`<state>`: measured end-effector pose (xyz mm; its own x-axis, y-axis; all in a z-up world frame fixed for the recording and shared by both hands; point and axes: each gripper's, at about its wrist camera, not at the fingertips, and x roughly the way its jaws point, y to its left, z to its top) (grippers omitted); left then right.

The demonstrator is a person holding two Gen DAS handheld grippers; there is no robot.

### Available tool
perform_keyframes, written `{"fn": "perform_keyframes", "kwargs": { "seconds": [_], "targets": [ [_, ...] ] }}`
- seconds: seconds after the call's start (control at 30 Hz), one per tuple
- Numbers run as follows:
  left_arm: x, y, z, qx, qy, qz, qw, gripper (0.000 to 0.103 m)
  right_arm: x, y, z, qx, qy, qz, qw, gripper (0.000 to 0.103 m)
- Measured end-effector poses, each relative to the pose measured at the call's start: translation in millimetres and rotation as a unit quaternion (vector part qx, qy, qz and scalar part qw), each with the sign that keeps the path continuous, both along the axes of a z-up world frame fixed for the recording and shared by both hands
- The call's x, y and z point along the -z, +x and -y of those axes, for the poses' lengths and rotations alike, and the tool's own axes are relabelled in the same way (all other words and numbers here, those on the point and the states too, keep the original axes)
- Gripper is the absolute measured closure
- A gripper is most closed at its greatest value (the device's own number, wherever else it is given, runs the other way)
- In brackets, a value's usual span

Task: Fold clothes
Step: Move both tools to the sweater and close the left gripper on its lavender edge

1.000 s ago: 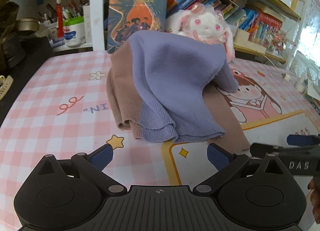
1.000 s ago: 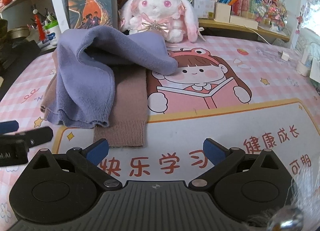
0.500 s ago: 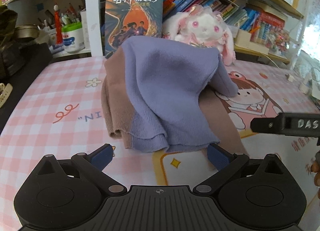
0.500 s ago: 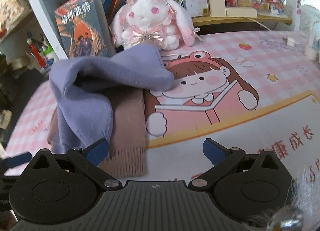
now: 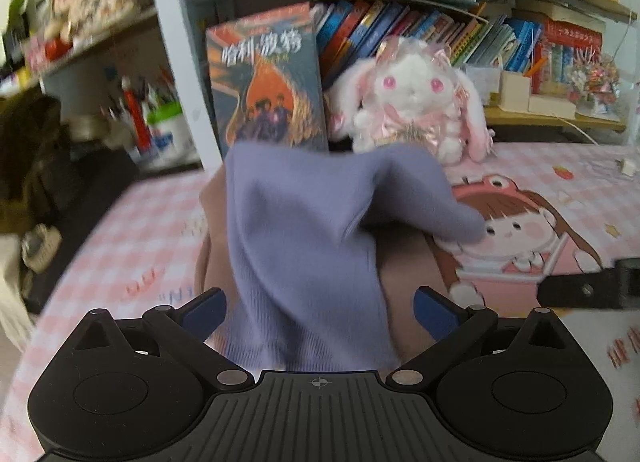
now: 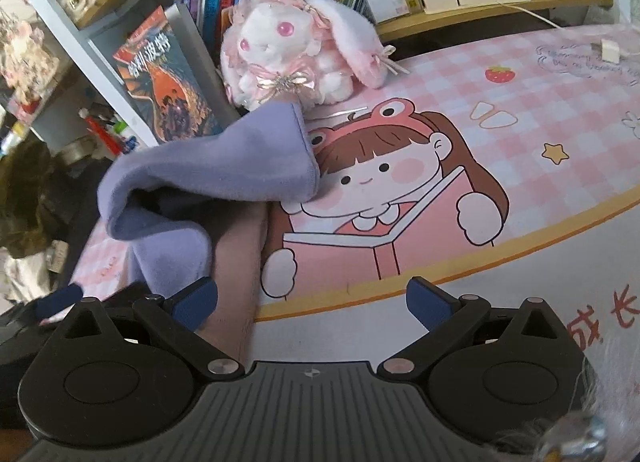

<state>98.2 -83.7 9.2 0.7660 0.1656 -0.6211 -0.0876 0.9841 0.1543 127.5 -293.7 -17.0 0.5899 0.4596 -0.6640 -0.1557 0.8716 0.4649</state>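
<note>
Both grippers [image 5: 320, 308] [image 6: 312, 302] agape; strawberry print [image 6: 499, 74] only in right view.

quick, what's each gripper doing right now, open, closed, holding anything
Left gripper: jaws open, holding nothing, purple knitted garment lying between them.
Right gripper: jaws open, holding nothing.

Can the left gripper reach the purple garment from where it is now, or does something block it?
Probably yes. The left gripper is open, and the purple garment lies directly ahead, already between its fingers. Nothing stands between them; the right gripper is off to the side.
</note>
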Motion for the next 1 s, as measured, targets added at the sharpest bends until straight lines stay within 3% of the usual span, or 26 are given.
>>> {"fn": "perform_keyframes", "kwargs": {
  "seconds": [0.23, 0.43, 0.7, 0.73, 0.77, 0.8, 0.83, 0.87, 1.0],
  "targets": [
    [5.7, 19.8, 31.7, 0.008, 0.062, 0.003, 0.9981, 0.002, -0.3, 6.8, 23.8, 0.01, 0.047, -0.017, 0.999, 0.001],
    [1.6, 25.4, 34.7, 0.01, 0.101, 0.028, 0.9944, 0.002, 10.9, 10.9, 29.5, 0.026, 0.08, -0.057, 0.995, 0.001],
    [3.4, 31.8, 11.6, 0.002, 0.108, 0.024, 0.9939, 0.005, 9.4, 14.6, 21.1, 0.029, 0.141, -0.074, 0.987, 0.002],
    [2.0, 30.5, 7.1, 0.001, 0.105, 0.027, 0.9941, 0.02, 9.6, 15.4, 19.1, 0.031, 0.148, -0.078, 0.985, 0.001],
    [-0.1, 28.3, 1.7, 0.003, 0.097, 0.028, 0.9949, 0.045, 9.7, 16.3, 17.2, 0.032, 0.156, -0.082, 0.984, 0.002],
    [-2.6, 25.6, -4.0, 0.006, 0.086, 0.028, 0.9959, 0.057, 9.9, 17.1, 15.2, 0.033, 0.163, -0.086, 0.982, 0.002],
    [-5.1, 22.9, -9.8, 0.008, 0.074, 0.028, 0.9968, 0.08, 10.0, 17.9, 12.7, 0.033, 0.168, -0.089, 0.981, 0.002],
    [-7.6, 20.2, -15.6, 0.011, 0.063, 0.028, 0.9976, 0.093, 10.4, 18.6, 9.6, 0.033, 0.174, -0.092, 0.98, 0.002],
    [-21.7, -1.6, -25.5, 0.043, 0.037, 0.042, 0.9975, 0.097, 11.0, 20.1, -2.9, 0.027, 0.204, -0.104, 0.973, 0.002]
  ]
}}
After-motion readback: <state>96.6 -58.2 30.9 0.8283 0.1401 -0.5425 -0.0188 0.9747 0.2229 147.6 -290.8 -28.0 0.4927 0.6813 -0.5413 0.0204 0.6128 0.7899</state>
